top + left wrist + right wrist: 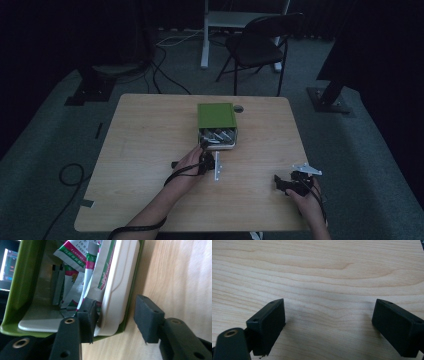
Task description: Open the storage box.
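Left gripper [115, 317], held in the person's left hand [192, 162], reaches into the open front of a green box [216, 116] that sits near the middle of the wooden table [145, 150]. Its jaws straddle the side wall of the white tray [117, 290] pulled partway out of that box: one pad sits inside the tray against the packets, the other outside over bare wood. A gap remains on the outer side, so the jaws are spread rather than pinching.

Inside the tray stand several paper sachets [85, 270], white with green and magenta bands. They carry small printed lettering, too tilted and blurred to read; no brand name can be made out.

Right gripper [329, 325] rests low over bare tabletop at the near right of the table [295, 184], well apart from the box, with its two black pads wide apart and nothing between them.

Judging by the pose, the step in hand is getting a hold on the tray's edge or on a sachet beside it. The next move likely calls for bringing the jaws together until both pads bear on the wall, then drawing toward the person without tipping the sachets out.
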Demonstrator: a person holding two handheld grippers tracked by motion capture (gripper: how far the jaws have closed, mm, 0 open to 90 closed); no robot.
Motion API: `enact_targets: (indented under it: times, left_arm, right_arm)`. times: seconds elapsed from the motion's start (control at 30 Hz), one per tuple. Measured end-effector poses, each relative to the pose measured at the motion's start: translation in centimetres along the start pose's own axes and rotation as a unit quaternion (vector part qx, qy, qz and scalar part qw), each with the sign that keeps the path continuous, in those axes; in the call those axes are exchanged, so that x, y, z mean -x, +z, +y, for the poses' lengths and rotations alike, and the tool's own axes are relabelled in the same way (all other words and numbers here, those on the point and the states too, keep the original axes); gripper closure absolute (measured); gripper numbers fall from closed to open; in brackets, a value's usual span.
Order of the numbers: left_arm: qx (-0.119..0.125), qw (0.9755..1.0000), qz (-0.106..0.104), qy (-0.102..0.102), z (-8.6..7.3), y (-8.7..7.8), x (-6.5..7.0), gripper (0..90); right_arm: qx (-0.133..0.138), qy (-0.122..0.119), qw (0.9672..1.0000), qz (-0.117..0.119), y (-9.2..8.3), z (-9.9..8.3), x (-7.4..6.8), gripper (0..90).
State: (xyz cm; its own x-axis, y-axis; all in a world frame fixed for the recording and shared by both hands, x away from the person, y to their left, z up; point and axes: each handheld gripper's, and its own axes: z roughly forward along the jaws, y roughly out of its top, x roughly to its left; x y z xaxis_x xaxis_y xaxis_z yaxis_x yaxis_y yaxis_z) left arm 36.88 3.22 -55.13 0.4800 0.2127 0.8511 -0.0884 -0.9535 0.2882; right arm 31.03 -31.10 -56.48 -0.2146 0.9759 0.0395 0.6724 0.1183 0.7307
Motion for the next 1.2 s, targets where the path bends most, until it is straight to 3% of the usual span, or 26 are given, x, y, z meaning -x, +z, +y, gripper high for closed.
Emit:
enact_targets:
  times: [0.1, 0.2, 0.27, 0.4, 0.67, 1.2]
  left_arm:
    - [-0.006, 0.9999, 0.012, 0.009, 0.2, 0.4, 0.2, 57.8]
    - [-0.006, 0.9997, 0.020, -0.013, 0.3, 0.8, 0.3, 59.4]
    - [-0.012, 0.9995, 0.027, -0.007, 0.3, 1.0, 0.2, 66.6]
    - [-0.010, 0.9993, 0.035, 0.010, 0.4, 1.2, 0.3, 67.8]
    - [-0.013, 0.9988, 0.031, 0.036, 0.6, 0.9, 0.3, 70.1]
    - [-0.006, 0.9987, 0.023, 0.044, 0.7, -0.8, 1.1, 70.7]
  right_arm:
    - [0.000, 0.000, 1.0000, 0.000, 0.0, 0.0, 0.0, 11.1]
    - [0.000, 0.001, 1.0000, 0.001, 0.0, 0.0, 0.0, 11.1]
    - [-0.002, -0.003, 1.0000, -0.003, 0.0, 0.0, -0.1, 11.1]
    - [-0.004, -0.009, 0.9999, -0.008, 0.1, 0.0, -0.3, 11.1]
    - [-0.004, -0.009, 0.9999, -0.008, 0.1, 0.0, -0.3, 11.1]
    - [-0.004, -0.009, 0.9999, -0.008, 0.1, 0.0, -0.3, 11.1]
